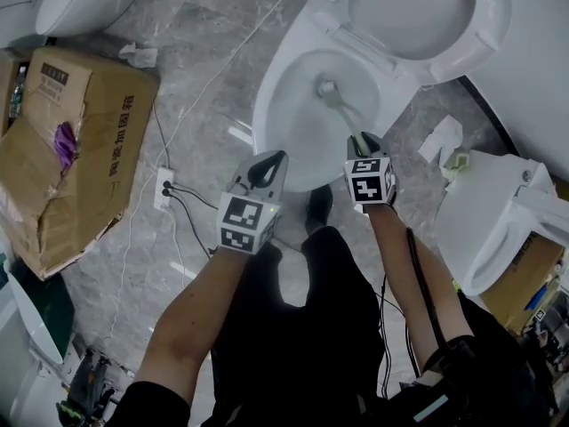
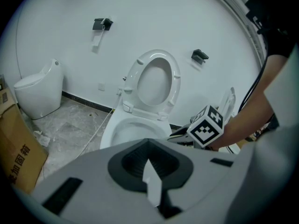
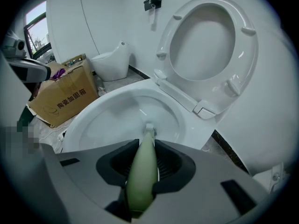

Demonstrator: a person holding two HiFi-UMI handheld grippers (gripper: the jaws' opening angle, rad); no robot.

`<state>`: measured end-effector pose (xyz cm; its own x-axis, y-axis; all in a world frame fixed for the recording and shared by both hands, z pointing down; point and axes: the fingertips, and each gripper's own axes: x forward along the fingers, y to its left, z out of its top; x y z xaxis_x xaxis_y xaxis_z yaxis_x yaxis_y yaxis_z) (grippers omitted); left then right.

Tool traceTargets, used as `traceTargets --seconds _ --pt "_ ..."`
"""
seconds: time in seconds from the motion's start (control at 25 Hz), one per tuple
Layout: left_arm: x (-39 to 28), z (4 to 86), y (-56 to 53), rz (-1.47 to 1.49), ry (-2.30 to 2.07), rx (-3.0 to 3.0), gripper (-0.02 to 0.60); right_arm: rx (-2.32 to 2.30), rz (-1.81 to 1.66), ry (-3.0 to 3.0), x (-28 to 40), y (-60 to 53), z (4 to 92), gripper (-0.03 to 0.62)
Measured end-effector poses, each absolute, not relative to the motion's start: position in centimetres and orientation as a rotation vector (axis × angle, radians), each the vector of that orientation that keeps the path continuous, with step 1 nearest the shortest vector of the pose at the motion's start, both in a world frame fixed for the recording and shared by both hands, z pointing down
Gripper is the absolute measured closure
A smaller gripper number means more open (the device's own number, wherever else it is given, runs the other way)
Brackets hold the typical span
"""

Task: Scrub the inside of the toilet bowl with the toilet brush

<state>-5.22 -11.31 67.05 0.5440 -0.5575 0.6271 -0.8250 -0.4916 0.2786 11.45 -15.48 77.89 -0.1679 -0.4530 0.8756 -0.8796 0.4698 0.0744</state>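
The white toilet bowl stands with seat and lid raised; it also shows ahead as the bowl and close below as the bowl. My right gripper hovers over the bowl's front right rim, shut on the pale green toilet brush. The brush head sits deep inside the bowl near the outlet. My left gripper hangs by the bowl's front left rim, its jaws together with only a thin white sliver showing between them. The right gripper reaches in from the right.
A crushed cardboard box lies at left, with a power strip and cables on the marble floor. Another white toilet stands close at right, with crumpled tissue beside it. A further toilet sits by the wall.
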Motion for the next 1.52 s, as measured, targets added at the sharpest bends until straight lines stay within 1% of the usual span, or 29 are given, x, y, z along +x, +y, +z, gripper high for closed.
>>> traceTargets --seconds 0.44,0.68,1.12,1.52 --pt "-7.9 67.0 -9.8 0.618 -1.151 2.194 0.572 1.11 0.685 -1.8 8.3 -14.0 78.5 0.485" --pt "-8.1 66.6 -9.1 0.611 -1.15 2.197 0.572 1.127 0.706 -1.789 8.5 -13.6 78.4 0.485" --pt "-7.8 66.4 -8.4 0.609 -1.139 2.209 0.572 1.159 0.683 -1.787 9.1 -13.8 77.7 0.484" --pt "-8.3 67.2 -8.3 0.619 -1.15 2.197 0.572 1.119 0.609 -1.804 7.9 -16.2 78.5 0.484"
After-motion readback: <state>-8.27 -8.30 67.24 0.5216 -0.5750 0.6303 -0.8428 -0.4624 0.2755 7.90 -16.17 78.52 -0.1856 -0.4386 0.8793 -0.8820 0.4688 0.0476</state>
